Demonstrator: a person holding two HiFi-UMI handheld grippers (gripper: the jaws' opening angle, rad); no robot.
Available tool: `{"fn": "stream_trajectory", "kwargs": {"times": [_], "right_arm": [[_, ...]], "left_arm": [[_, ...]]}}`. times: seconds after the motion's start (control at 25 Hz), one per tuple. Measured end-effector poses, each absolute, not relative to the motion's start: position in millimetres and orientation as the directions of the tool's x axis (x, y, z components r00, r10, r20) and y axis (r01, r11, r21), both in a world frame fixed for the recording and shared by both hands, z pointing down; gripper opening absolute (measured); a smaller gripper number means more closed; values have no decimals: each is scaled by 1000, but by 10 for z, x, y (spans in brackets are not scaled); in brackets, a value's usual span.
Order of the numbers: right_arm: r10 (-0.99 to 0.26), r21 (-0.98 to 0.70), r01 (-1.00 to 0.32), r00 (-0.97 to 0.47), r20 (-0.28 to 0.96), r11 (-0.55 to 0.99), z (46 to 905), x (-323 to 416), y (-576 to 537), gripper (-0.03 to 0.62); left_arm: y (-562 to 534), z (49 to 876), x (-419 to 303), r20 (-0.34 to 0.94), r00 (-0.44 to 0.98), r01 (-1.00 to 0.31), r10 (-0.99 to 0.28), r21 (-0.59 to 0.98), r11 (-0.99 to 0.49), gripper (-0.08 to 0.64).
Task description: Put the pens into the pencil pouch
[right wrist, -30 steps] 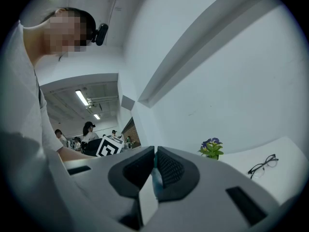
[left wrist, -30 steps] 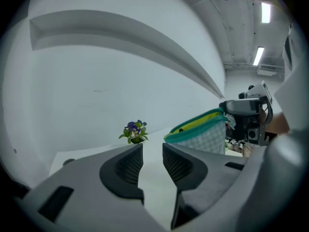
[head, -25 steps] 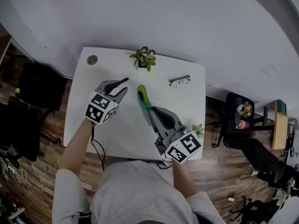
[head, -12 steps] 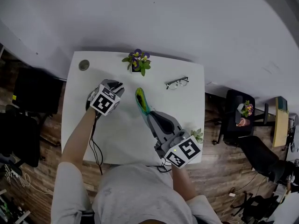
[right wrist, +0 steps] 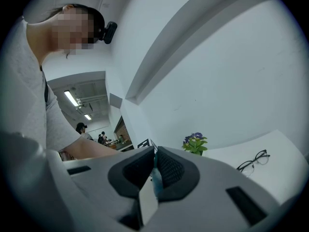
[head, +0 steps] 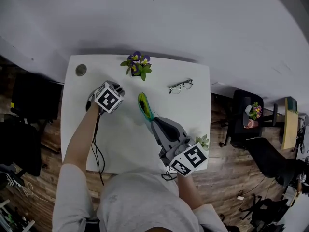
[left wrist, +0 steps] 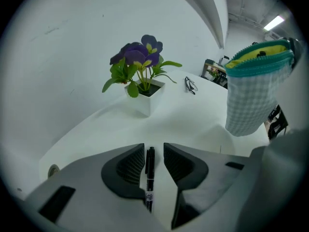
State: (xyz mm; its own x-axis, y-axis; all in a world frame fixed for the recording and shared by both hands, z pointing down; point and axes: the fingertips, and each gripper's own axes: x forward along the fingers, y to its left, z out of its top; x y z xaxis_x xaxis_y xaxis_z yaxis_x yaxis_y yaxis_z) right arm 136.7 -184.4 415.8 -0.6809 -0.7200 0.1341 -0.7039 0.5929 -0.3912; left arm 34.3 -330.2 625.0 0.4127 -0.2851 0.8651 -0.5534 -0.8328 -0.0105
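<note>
Table (head: 193, 110): pouch (head: 143, 106) in R tongs (head: 152, 122), pen (left wrist: 150, 173) outside.

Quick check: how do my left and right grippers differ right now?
The left gripper has its jaws slightly apart around the black pen lying on the table. The right gripper has its jaws pinched shut on the edge of the pencil pouch. The left gripper sits low at the table, while the right gripper holds the pencil pouch raised, mouth open. Both have a task item between their jaws.
</note>
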Motion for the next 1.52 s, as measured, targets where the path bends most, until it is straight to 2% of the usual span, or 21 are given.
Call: {"fn": "stream_trajectory", "kwargs": {"times": [0.2,0.48,0.52,0.72,1.12,1.52], "right_arm": [[-722,-394,-708,-677,144,586,4195,1402,-1876,40],[-715,-392,-706,-682,153,590,4234,1395,-1894,41],[-714,-393,-705,-683,152,591,4233,1388,-1893,40],[-707,-397,-698,-690,152,596,4230,1354,-1889,41],[-678,-392,-666,-723,131,634,4178,1160,-1877,40],[-633,-368,-623,-766,109,690,4057,833,-1710,40]], "left_arm": [[-3332,6423,286,899,356,-543,-257,-25,-840,123],[-3308,6449,298,902,373,-560,-218,31,-828,107],[-3294,6446,309,904,368,-554,-219,24,-832,76],[-3276,6355,320,886,377,-555,-268,-15,-832,72],[-3186,5445,153,669,540,-685,-510,-4,-729,72],[-2753,4302,-350,345,578,-800,-740,58,-598,72]]}}
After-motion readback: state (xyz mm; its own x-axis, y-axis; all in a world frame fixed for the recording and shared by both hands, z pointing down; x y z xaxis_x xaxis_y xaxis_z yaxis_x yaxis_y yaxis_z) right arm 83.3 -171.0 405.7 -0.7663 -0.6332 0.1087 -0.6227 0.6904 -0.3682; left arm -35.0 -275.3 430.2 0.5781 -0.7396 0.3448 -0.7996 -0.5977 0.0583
